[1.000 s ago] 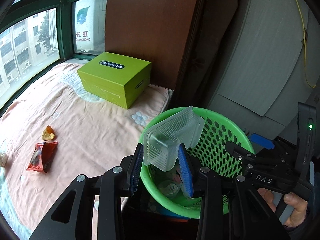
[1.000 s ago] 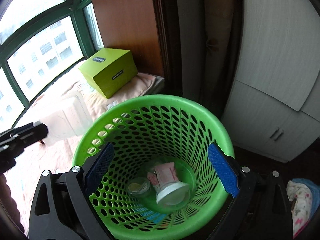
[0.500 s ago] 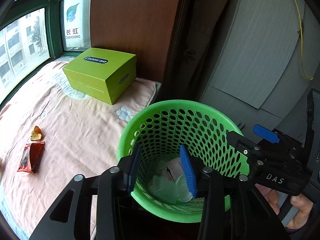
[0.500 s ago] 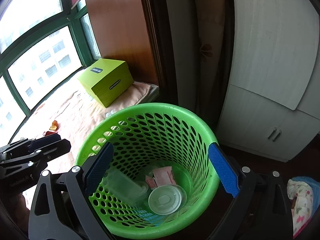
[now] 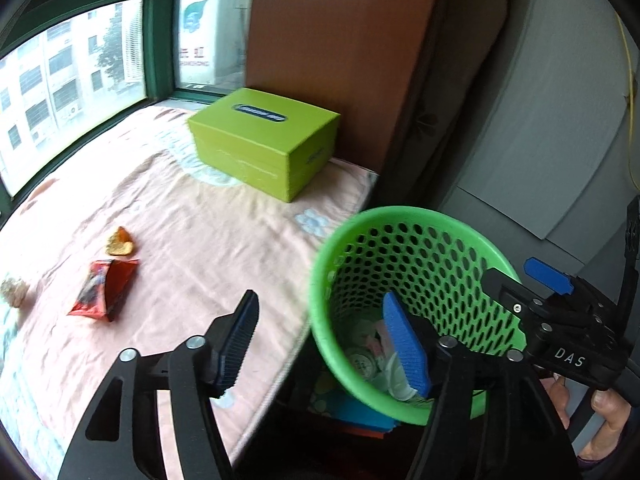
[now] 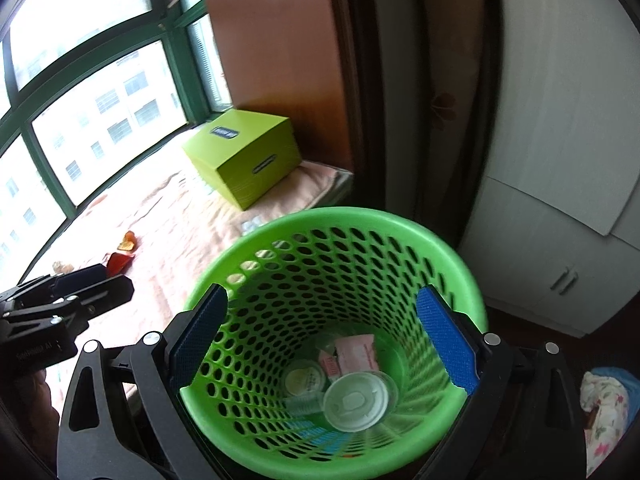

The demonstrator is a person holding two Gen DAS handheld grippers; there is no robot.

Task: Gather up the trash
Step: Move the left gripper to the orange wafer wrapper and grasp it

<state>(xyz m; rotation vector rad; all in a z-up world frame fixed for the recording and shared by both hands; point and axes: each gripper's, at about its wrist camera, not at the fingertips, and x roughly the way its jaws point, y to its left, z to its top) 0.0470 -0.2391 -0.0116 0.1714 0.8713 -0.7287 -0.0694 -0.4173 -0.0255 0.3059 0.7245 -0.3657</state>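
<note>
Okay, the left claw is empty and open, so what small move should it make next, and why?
Probably swing the open left claw left and forward toward the red snack wrapper on the pink blanket. It is the nearest loose trash, with an orange peel scrap just beyond it, while the green perforated plastic basket already holds several pieces. The right claw sits spread around that basket.
</note>
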